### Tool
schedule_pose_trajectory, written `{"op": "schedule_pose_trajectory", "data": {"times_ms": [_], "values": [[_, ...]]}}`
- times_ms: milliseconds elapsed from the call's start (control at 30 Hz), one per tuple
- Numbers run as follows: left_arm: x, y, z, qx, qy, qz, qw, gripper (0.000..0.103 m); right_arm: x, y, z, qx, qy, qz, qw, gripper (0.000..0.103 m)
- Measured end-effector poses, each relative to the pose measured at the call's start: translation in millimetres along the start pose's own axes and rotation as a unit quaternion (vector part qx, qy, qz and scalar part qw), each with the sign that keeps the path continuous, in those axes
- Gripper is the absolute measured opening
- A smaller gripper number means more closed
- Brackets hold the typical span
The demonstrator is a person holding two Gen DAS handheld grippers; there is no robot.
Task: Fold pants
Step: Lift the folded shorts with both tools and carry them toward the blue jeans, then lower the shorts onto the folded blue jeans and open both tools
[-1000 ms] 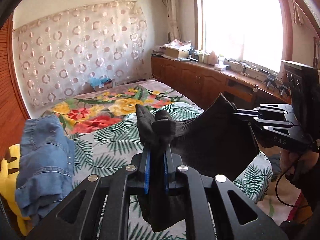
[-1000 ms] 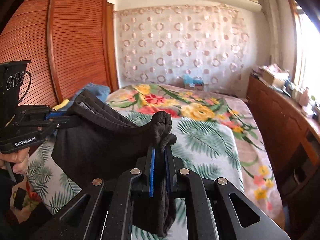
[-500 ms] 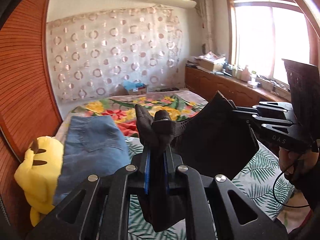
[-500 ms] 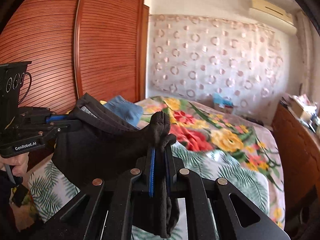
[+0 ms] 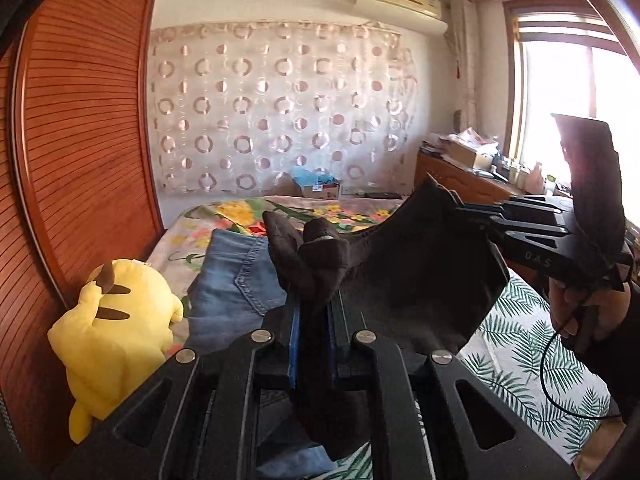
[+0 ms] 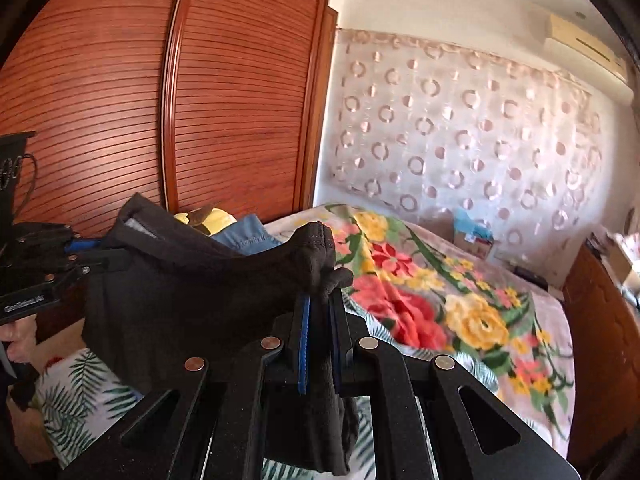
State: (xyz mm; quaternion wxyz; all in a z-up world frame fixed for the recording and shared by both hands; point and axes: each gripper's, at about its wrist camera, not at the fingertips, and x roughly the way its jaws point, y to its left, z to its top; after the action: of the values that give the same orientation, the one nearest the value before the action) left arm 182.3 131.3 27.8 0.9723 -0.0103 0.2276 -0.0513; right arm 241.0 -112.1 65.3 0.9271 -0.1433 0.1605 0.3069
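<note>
- Both views have been swung leftward across the room since a second ago: the window, once filling the left wrist view, is now pushed to its right edge, and the slatted wooden wardrobe now fills much of the right wrist view.
- The left gripper is seen clamped on a bunched corner of the dark pants, its blue pads pressed against the cloth.
- The right gripper is likewise closed on the other bunched corner of the pants; cloth hangs down between its fingers.
- The pants are held stretched between the two grippers, raised above the bed, sagging in the middle.
- Each gripper is seen from the other's camera, gripped by a hand.
- Below lies a bed covered with a blanket printed with red and yellow flowers and green palm leaves.
- Folded blue jeans rest on the bed beside a yellow plush toy, which sits against the wardrobe.
- Behind the bed a curtain patterned with rings is hung; an air conditioner is mounted above it.
- A cluttered wooden sideboard stands under the bright window.
- "DAS" can be read on the right gripper's body in the left wrist view; the lettering on the left gripper in the other view is too blurred to read.
</note>
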Motion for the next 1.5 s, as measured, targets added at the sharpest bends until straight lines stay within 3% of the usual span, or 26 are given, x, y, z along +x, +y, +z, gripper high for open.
{"op": "schedule_pose_trajectory", "data": {"times_ms": [400, 567, 867, 1067, 1167, 1233, 1300, 1500], "values": [[17, 38, -13, -0.061, -0.003, 0.033, 0.9976, 0.012, 85, -8, 34, -0.039, 0.016, 0.039, 0.998, 0.008], [21, 53, -26, -0.102, -0.002, 0.039, 0.9940, 0.012, 117, -18, 41, -0.026, 0.032, 0.077, 0.996, 0.008], [16, 55, -35, -0.148, -0.009, 0.056, 0.9874, 0.012, 154, -7, 61, -0.063, 0.019, 0.122, 0.990, 0.008], [23, 60, -43, -0.172, 0.008, 0.078, 0.9820, 0.012, 180, 0, 61, -0.083, 0.044, 0.137, 0.986, 0.008], [24, 63, -48, -0.179, 0.018, 0.084, 0.9801, 0.014, 185, -8, 58, -0.068, 0.054, 0.140, 0.986, 0.009], [22, 64, -50, -0.183, 0.023, 0.083, 0.9794, 0.016, 184, -13, 57, -0.060, 0.060, 0.138, 0.987, 0.022], [17, 65, -53, -0.191, 0.025, 0.079, 0.9780, 0.018, 179, -16, 60, -0.057, 0.058, 0.136, 0.987, 0.027], [-2, 68, -50, -0.192, 0.013, 0.100, 0.9763, 0.028, 154, -26, 60, -0.034, 0.042, 0.137, 0.989, 0.030]]}}
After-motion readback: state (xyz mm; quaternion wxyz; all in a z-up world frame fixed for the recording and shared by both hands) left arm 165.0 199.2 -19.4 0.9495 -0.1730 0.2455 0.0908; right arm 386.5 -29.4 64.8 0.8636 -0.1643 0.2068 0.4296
